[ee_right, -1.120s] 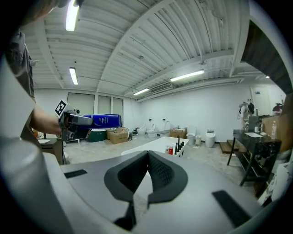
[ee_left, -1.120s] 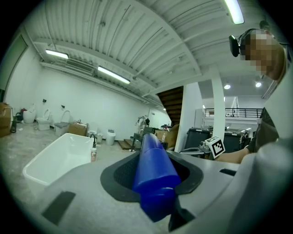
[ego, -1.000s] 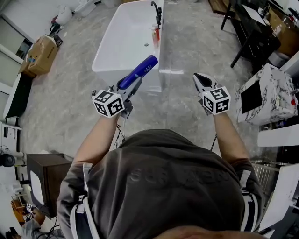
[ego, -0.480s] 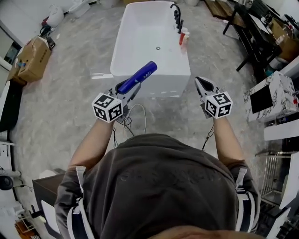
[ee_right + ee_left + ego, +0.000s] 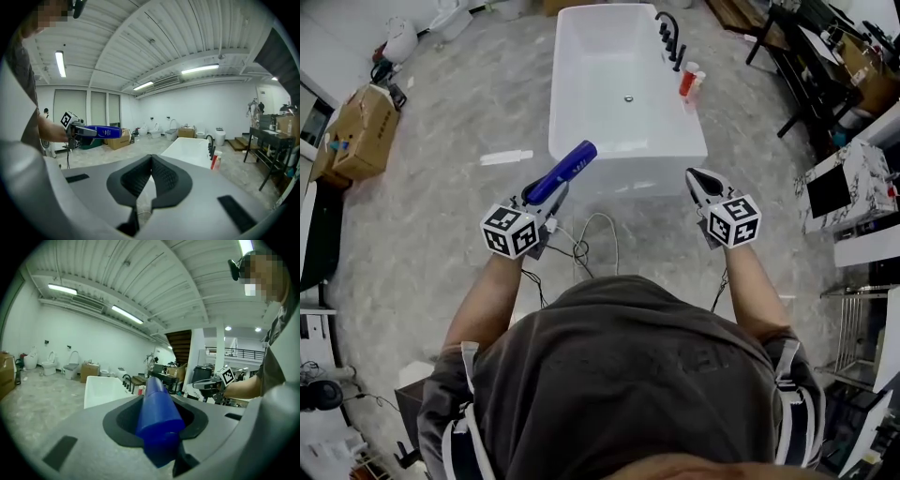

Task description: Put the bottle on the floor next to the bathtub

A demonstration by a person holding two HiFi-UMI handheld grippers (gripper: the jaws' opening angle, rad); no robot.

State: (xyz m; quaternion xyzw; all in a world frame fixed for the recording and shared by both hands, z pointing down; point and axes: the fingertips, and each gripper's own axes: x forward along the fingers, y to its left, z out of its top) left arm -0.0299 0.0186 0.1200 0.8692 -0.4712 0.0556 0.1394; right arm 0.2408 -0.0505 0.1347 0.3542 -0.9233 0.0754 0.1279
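Note:
My left gripper (image 5: 542, 192) is shut on a long blue bottle (image 5: 561, 172), which sticks out forward and up toward the near end of the white bathtub (image 5: 581, 84). Seen from the left gripper view, the blue bottle (image 5: 157, 413) fills the space between the jaws, with the bathtub (image 5: 101, 389) behind it. My right gripper (image 5: 701, 183) is shut and holds nothing, level with the left one, above the grey floor (image 5: 441, 197) before the tub. In the right gripper view the bottle (image 5: 101, 131) shows at left and the bathtub (image 5: 190, 150) ahead.
A red bottle (image 5: 688, 81) and a pale one stand on the tub's right rim near the black tap (image 5: 667, 28). A cardboard box (image 5: 364, 131) lies at left, a marble-patterned block (image 5: 853, 187) and dark table (image 5: 787, 47) at right. Cables (image 5: 591, 234) trail on the floor.
The person has turned and stepped, so the bathtub now lies more squarely ahead and slightly farther right in view. Both grippers keep their poses; the bottle stays gripped.

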